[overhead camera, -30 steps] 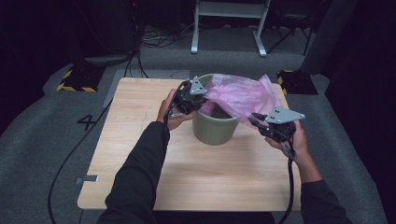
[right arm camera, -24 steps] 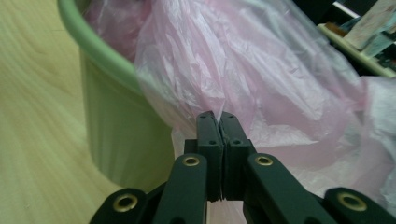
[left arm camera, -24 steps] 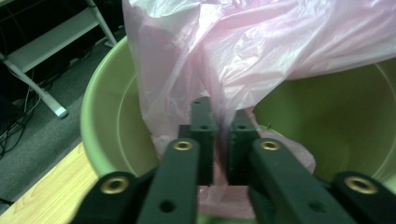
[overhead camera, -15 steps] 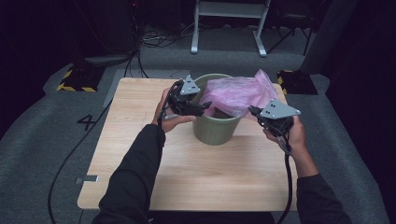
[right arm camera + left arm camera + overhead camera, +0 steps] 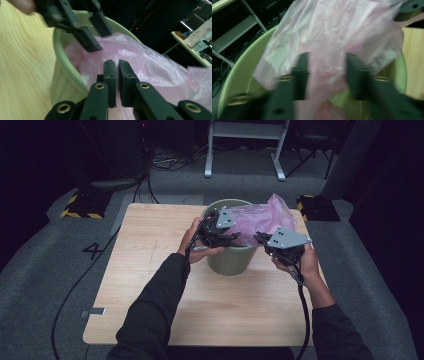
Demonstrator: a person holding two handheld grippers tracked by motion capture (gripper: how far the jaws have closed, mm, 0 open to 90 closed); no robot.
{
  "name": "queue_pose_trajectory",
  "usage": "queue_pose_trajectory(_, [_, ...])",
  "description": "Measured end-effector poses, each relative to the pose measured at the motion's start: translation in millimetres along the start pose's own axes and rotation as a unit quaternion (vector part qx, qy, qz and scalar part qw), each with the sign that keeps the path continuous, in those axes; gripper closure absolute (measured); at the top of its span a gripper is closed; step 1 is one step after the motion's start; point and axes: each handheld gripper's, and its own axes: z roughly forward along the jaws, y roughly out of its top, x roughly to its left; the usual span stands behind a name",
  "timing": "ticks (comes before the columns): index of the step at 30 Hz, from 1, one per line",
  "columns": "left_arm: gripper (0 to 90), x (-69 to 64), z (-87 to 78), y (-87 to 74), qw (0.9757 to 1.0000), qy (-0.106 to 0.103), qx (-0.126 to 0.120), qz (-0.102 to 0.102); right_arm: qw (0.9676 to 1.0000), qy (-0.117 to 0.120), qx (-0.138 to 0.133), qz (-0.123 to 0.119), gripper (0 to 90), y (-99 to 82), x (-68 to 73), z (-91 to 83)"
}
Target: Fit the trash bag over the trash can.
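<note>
So the left tongs (image 5: 327,72) have their 2 jaws standing apart with a fold of the pink plastic bag (image 5: 332,37) draped down between them; they've just been closing in, but the view is blurry and it's hard to say the pads actually press the film. In the high view the left tongs (image 5: 231,239) sit right over the near-left rim of the green bin (image 5: 230,262).

The right tongs (image 5: 116,75) are nearly together, just a thin slit between the jaws, and the bag (image 5: 155,65) lies right behind and around the tips. Can't tell if a bit of film is pinched in there. In the high view the right tongs (image 5: 261,239) come at the bag (image 5: 260,217) from the bin's right side.

The bag itself is bunched up over the mouth of the bin, part of it inside, the rest puffed above the rim toward the far right. The bin stands upright on the wooden bench (image 5: 150,270), around the middle toward the far edge.
</note>
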Motion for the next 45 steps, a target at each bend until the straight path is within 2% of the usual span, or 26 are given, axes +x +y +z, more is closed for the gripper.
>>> queue_pose_trajectory(4, [83.7, 4.5, -2.4, -3.4, 1.0000, 0.008, 0.002, 0.003, 0.9998, 0.007, -0.018, 0.003, 74.4, 0.0, 2.6, -4.2])
queue_pose_trajectory(6, [88.6, 7.0, -4.7, -5.2, 0.9999, 0.011, 0.002, 0.002, 0.9995, 0.007, -0.030, 0.010, 61.4, -1.1, 2.5, -7.4])
queue_pose_trajectory(7, [89.2, 8.3, -6.0, -6.4, 1.0000, 0.010, 0.000, 0.000, 0.9991, 0.009, -0.037, 0.017, 56.6, -1.8, 2.1, -9.6])
queue_pose_trajectory(9, [89.4, 11.2, -9.1, -9.1, 0.9999, 0.016, 0.001, 0.000, 0.9985, -0.001, -0.044, 0.031, 44.8, -4.0, 0.4, -14.8])
queue_pose_trajectory(13, [89.4, 16.5, -14.9, -17.5, 0.9997, 0.020, -0.002, -0.012, 0.9947, -0.009, -0.077, 0.067, 32.5, -13.4, -4.9, -30.4])
queue_pose_trajectory(19, [89.3, 23.2, -20.3, -26.3, 0.9993, 0.028, -0.004, -0.024, 0.9912, -0.011, -0.088, 0.098, 23.1, -28.1, -8.7, -43.0])
queue_pose_trajectory(21, [89.2, 24.7, -22.0, -28.7, 0.9990, 0.032, -0.008, -0.029, 0.9897, -0.006, -0.090, 0.111, 22.5, -32.8, -8.8, -44.2])
queue_pose_trajectory(22, [89.2, 25.8, -22.4, -30.0, 0.9990, 0.030, -0.008, -0.034, 0.9889, 0.002, -0.088, 0.119, 23.1, -34.9, -8.4, -43.6])
queue_pose_trajectory(24, [88.9, 26.8, -22.8, -31.7, 0.9989, 0.029, -0.009, -0.035, 0.9896, 0.013, -0.080, 0.118, 29.3, -37.8, -6.2, -40.1])
queue_pose_trajectory(26, [87.1, 27.2, -23.4, -33.2, 0.9988, 0.028, -0.009, -0.038, 0.9919, 0.016, -0.075, 0.101, 51.2, -39.2, -1.8, -37.2])
queue_pose_trajectory(29, [77.9, 28.0, -25.2, -34.9, 0.9984, 0.027, -0.014, -0.047, 0.9941, 0.033, -0.073, 0.073, 71.5, -38.7, 6.7, -33.1])
queue_pose_trajectory(30, [72.0, 28.3, -26.2, -35.0, 0.9983, 0.027, -0.016, -0.050, 0.9944, 0.039, -0.073, 0.065, 75.0, -38.2, 9.4, -32.0])
queue_pose_trajectory(32, [70.9, 25.6, -29.9, -33.6, 0.9983, 0.010, -0.029, -0.050, 0.9950, 0.042, -0.072, 0.055, 81.3, -36.4, 13.3, -30.0])
queue_pose_trajectory(37, [50.2, 11.7, -37.3, -20.6, 0.9983, -0.006, -0.047, -0.034, 0.9953, 0.046, -0.074, 0.044, 85.6, -31.9, 16.6, -27.2])
queue_pose_trajectory(41, [34.4, -2.7, -42.6, -8.9, 0.9964, -0.030, -0.074, -0.030, 0.9953, 0.050, -0.073, 0.040, 87.3, -29.6, 19.2, -25.8])
queue_pose_trajectory(45, [24.6, -14.6, -40.4, -1.7, 0.9960, -0.045, -0.074, -0.021, 0.9958, 0.054, -0.067, 0.031, 88.2, -28.4, 22.1, -24.1])
